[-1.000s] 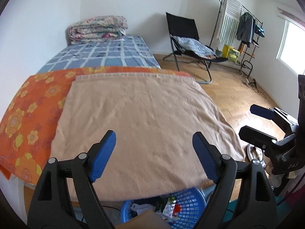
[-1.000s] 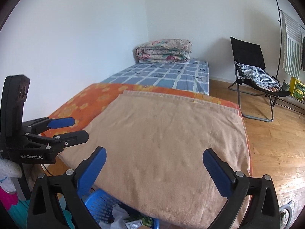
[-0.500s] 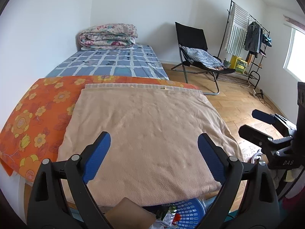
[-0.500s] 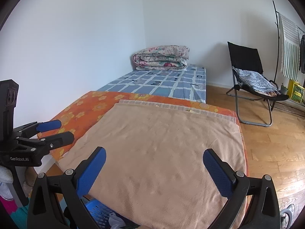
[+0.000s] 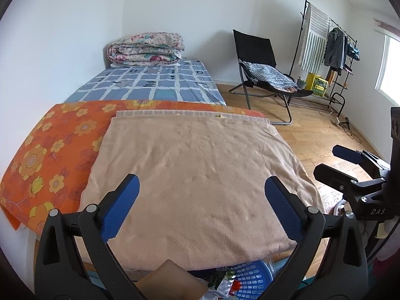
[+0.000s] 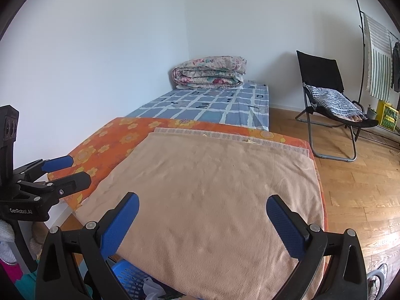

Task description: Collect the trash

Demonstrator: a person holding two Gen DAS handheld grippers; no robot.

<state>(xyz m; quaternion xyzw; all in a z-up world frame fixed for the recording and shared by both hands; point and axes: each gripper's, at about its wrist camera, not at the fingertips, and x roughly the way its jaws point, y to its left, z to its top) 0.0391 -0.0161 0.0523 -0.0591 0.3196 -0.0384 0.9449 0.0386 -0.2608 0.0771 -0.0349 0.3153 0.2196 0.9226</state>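
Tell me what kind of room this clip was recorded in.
Most likely a bedroom in a home: a bed with a folded quilt at its head, a folding chair, and a clothes rack hung with garments on a wooden floor.

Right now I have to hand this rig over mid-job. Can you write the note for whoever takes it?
Left gripper: open, holding nothing, above the beige blanket.
Right gripper: open, holding nothing, also over the blanket.
Blue basket: below the blanket's near edge, already holding wrappers and a brown paper piece.
Done: some trash is in the basket.
Left: no loose trash shows on the bed; check the floor.
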